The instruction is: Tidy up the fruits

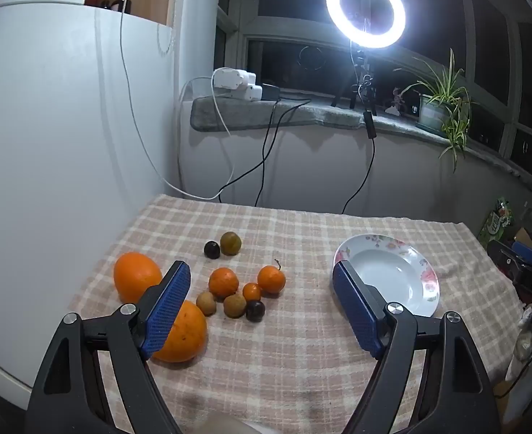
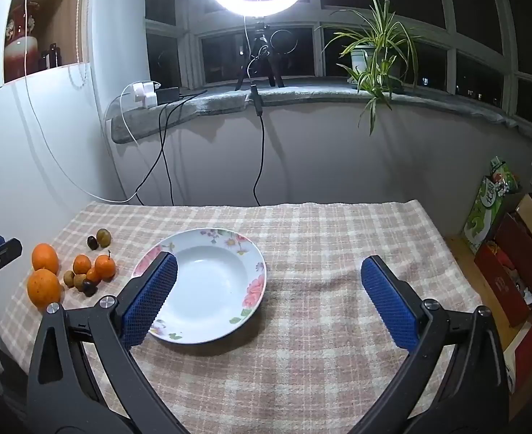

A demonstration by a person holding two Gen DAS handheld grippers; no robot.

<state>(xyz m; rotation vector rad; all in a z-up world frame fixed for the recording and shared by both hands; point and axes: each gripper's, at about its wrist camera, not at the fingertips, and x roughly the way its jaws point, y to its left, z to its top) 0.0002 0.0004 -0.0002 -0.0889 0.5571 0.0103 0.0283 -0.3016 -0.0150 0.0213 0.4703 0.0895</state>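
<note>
I hold my left tool wide over small orange, brown and dark fruits mid-frame. My right tool gapes beside the empty white flowered plate, lower middle.

There were two big oranges, three small oranges, two dark plums, two brown longans, one green plum and one plate.
</note>
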